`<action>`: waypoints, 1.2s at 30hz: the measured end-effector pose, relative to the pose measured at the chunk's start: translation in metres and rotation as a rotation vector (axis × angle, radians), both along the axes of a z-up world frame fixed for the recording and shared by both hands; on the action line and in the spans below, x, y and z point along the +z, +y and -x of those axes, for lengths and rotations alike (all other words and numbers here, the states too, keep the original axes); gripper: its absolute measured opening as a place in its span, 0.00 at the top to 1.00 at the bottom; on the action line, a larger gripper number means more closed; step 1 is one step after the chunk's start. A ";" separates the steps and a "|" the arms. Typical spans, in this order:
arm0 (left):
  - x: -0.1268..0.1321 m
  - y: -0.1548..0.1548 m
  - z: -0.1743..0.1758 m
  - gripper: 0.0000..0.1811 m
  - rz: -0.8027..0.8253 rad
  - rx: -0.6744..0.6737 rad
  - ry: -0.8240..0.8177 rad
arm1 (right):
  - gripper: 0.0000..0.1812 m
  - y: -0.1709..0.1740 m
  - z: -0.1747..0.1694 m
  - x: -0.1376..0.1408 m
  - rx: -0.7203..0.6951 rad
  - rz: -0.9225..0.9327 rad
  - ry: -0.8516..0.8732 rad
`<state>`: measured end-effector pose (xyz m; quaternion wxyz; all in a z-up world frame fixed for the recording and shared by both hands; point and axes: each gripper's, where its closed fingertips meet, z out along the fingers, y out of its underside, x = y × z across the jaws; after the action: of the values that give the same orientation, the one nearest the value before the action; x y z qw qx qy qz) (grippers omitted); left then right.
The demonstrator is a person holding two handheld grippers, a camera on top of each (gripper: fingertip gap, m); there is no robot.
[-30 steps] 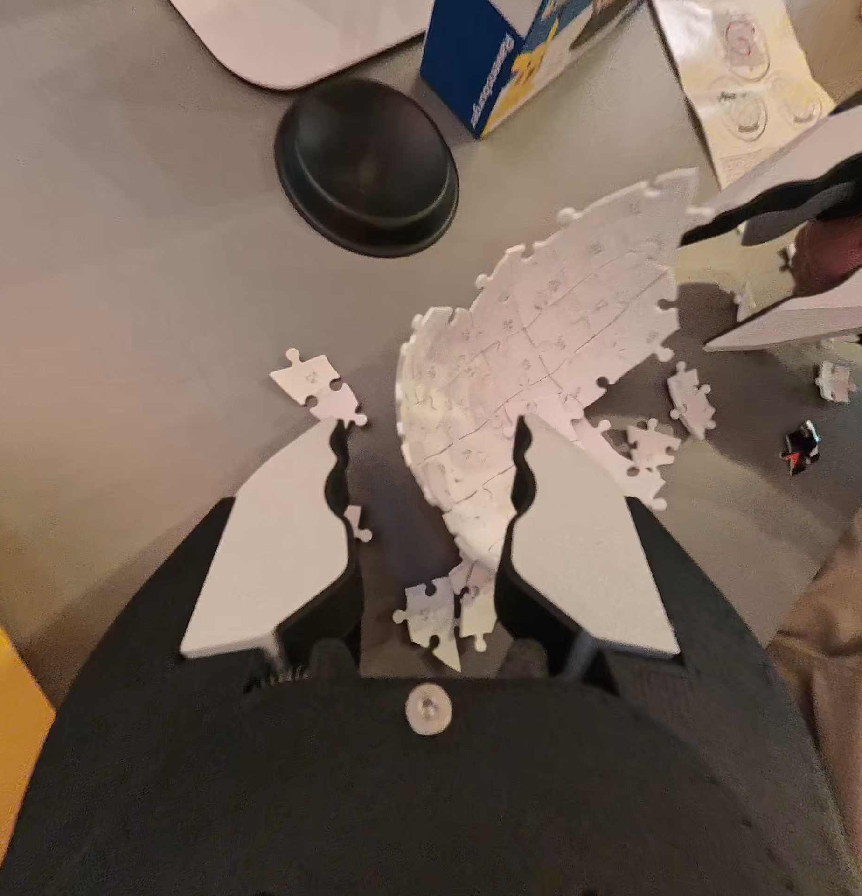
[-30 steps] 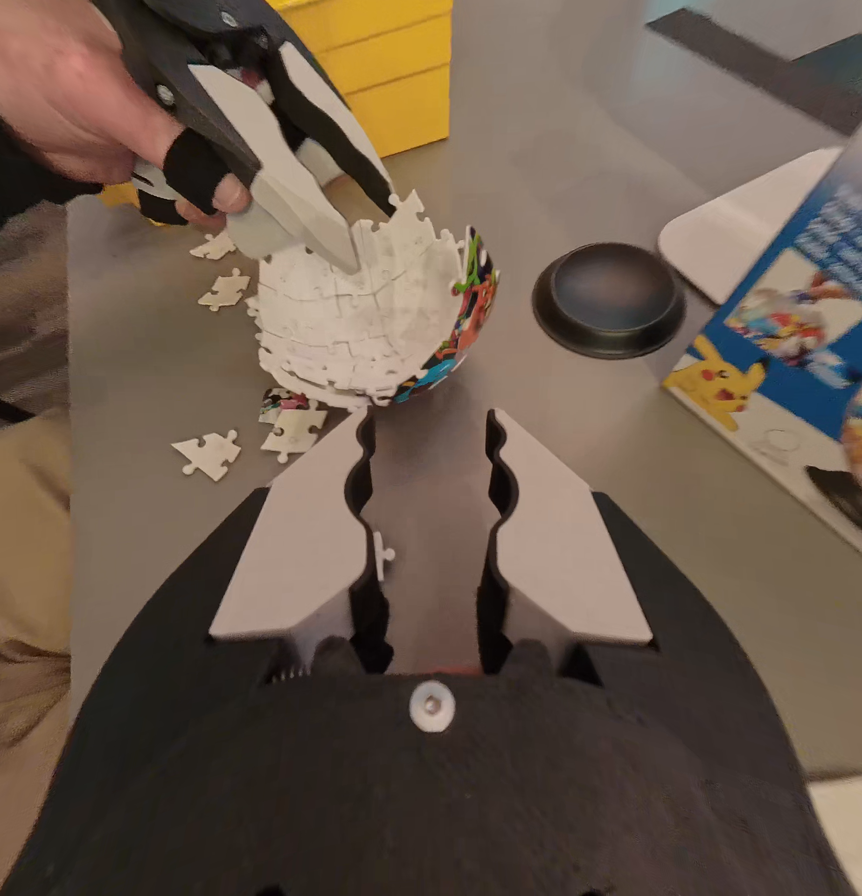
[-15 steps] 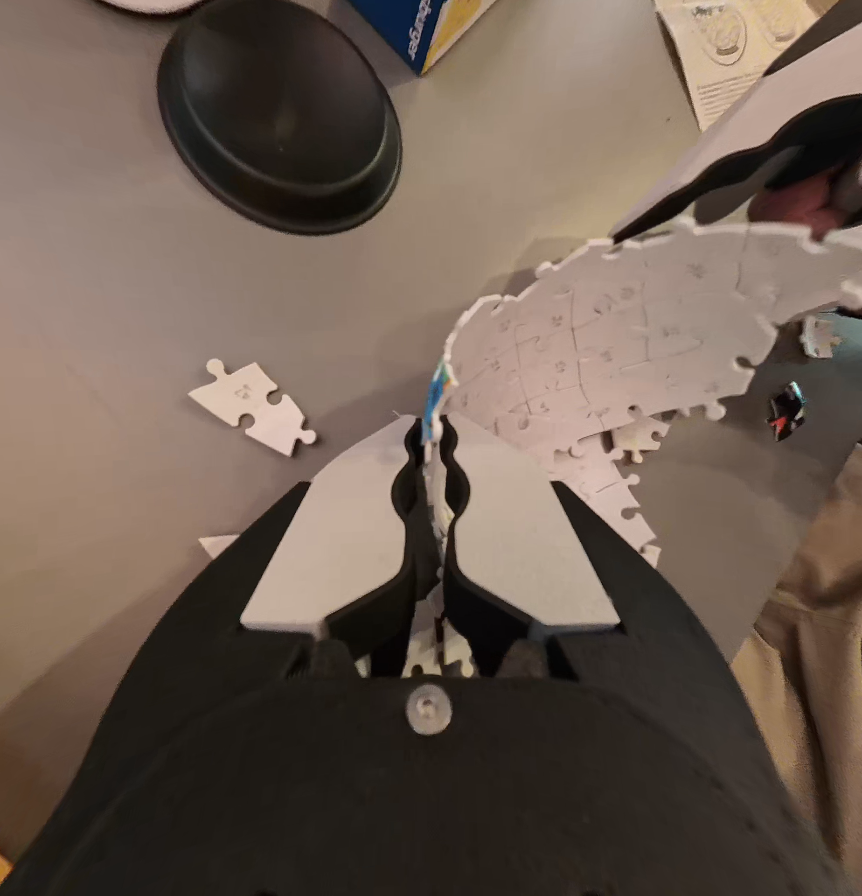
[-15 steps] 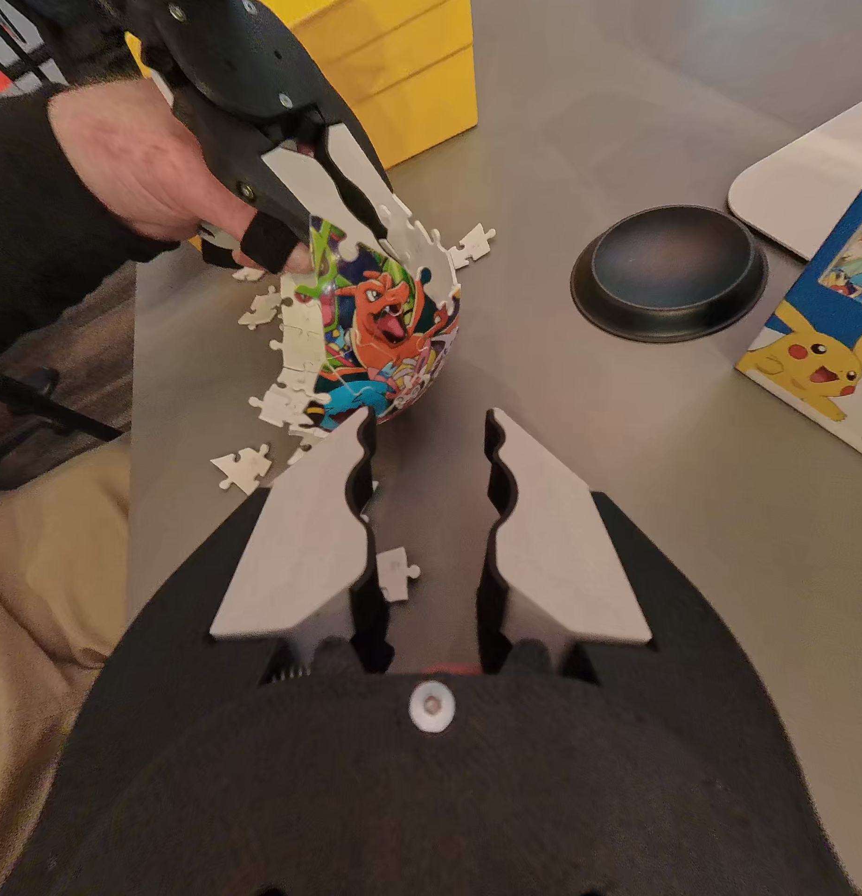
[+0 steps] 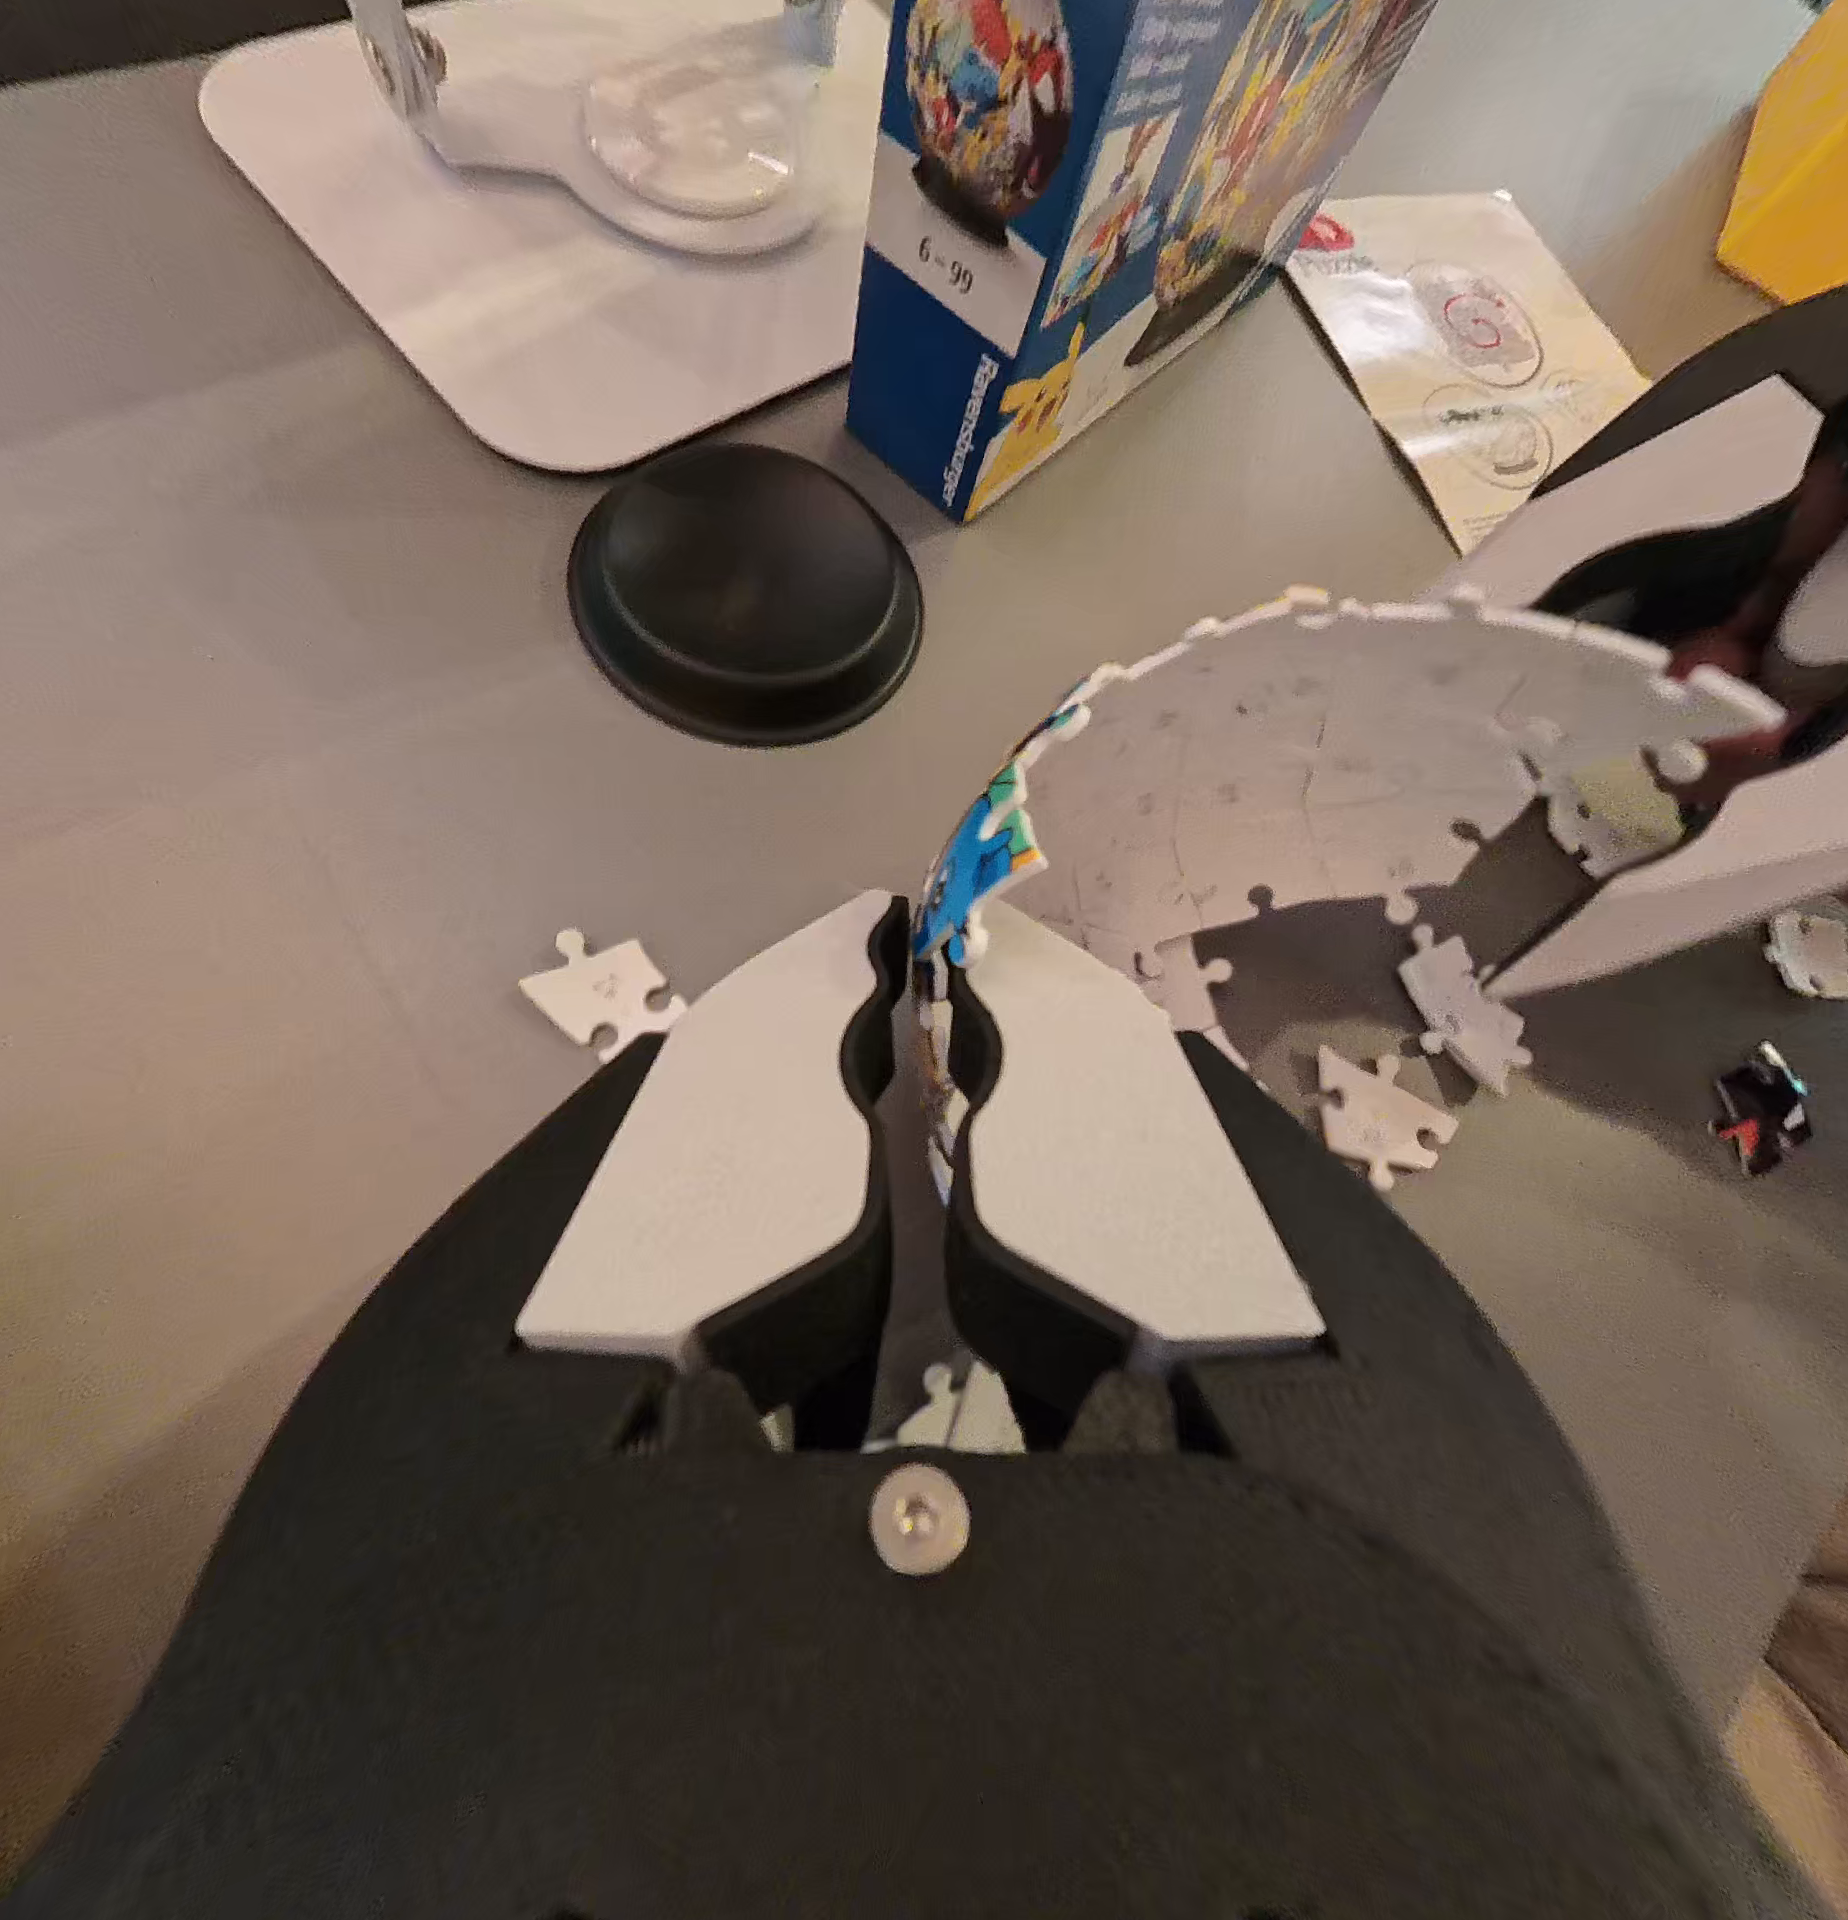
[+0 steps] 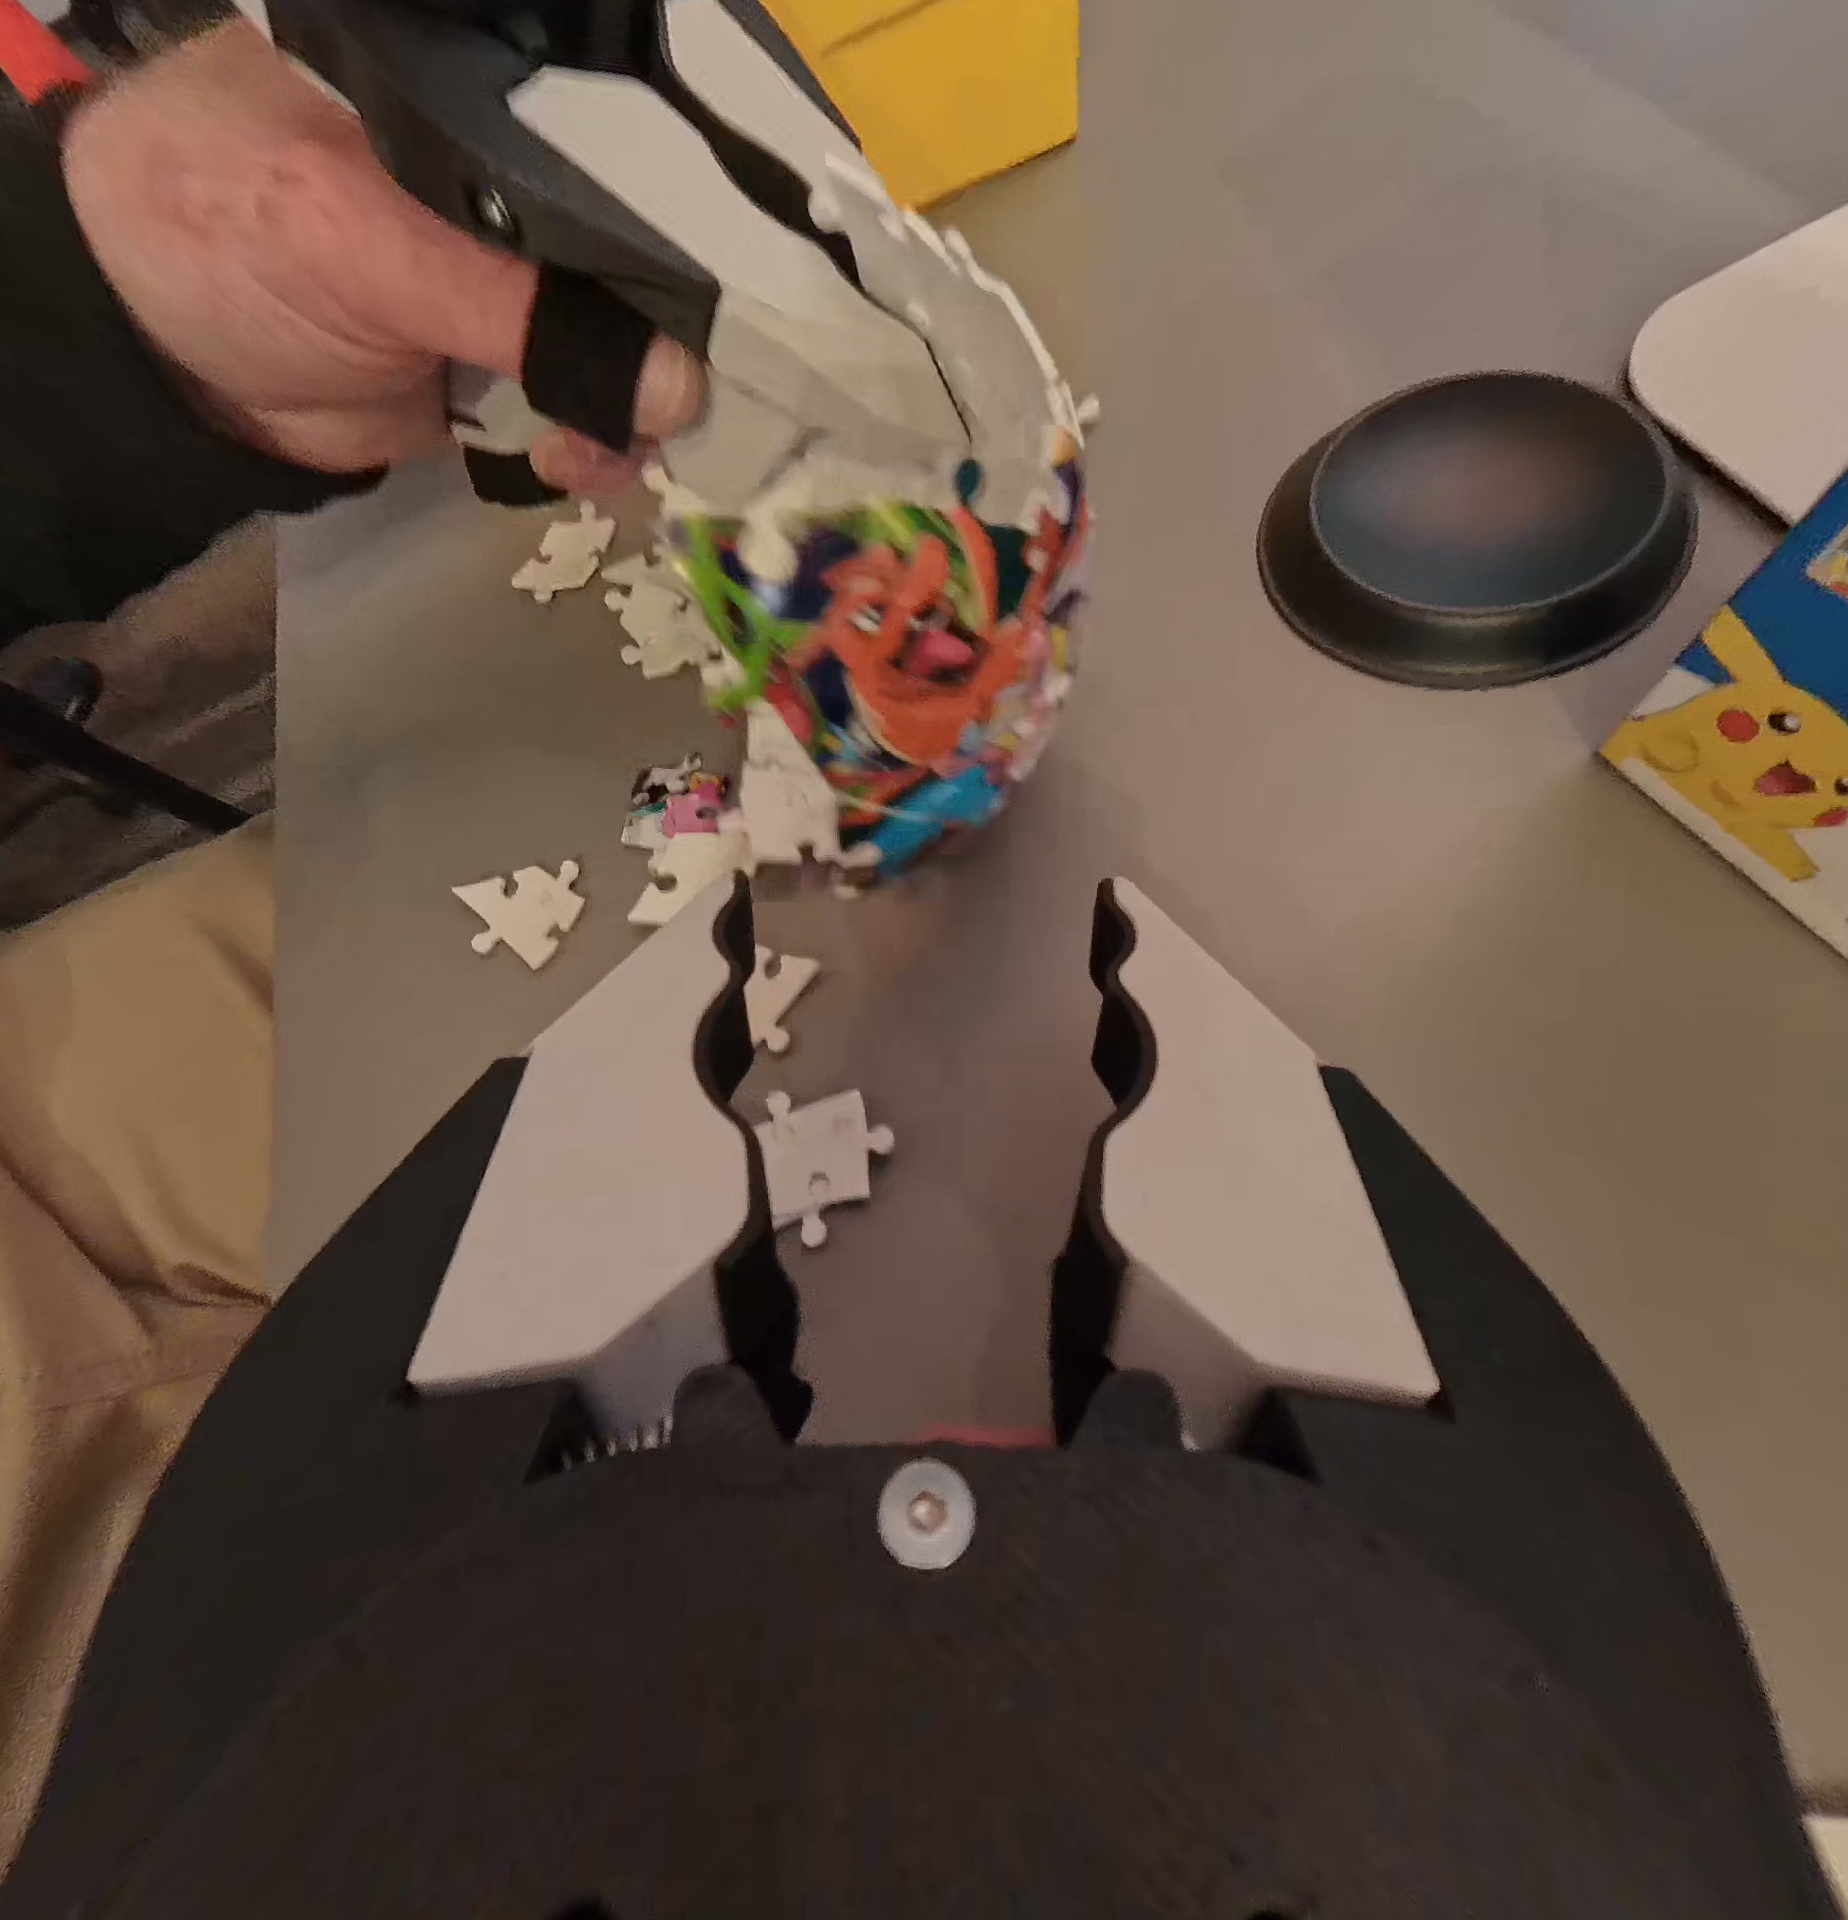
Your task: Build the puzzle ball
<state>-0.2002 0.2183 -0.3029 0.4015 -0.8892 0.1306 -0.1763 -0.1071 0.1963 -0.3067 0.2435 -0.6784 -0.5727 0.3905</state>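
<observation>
Step in hand: holding the half-built puzzle ball (image 6: 899, 644) up for assembly; judged well short of done, as about half the shell is missing.
Left gripper (image 5: 925, 940): jaws narrowed onto the shell's rim, pinching its wall edge-on; in the right wrist view it enters from the far left in a person's hand (image 6: 276, 281).
Right gripper (image 6: 920, 904): jaws wide, holding nothing, low over the grey table (image 6: 1315, 935), just near of the shell.
Puzzle ball: tilted, its lower edge on or just above the table (cannot tell which); printed side toward the right gripper, white inside away.
Loose pieces (image 6: 816, 1153): scattered white-side-up below and beside the shell, one between the right jaws.
Black stand (image 5: 743, 608): far of the shell, well apart.
Puzzle box (image 5: 1086, 229): upright beyond the stand.
Next move calls for: likely the right gripper closing on a loose piece while the left keeps the thin shell steady.
</observation>
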 end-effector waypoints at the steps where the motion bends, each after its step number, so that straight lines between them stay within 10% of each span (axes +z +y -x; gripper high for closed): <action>1: 0.003 0.002 -0.003 0.97 -0.019 0.010 -0.002 | 0.65 -0.002 0.004 0.002 0.000 0.001 0.010; 14: 0.035 0.011 -0.025 0.89 -0.277 0.000 0.004 | 0.93 0.033 0.005 0.025 -0.210 -0.205 0.119; 36: -0.028 -0.031 -0.051 0.77 0.120 -0.283 0.117 | 1.00 0.046 -0.003 0.034 -0.291 -0.359 0.169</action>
<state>-0.1489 0.1874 -0.3305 0.3106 -0.8931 0.2669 -0.1863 -0.1043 0.2421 -0.2729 0.4607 -0.6644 -0.5070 0.2988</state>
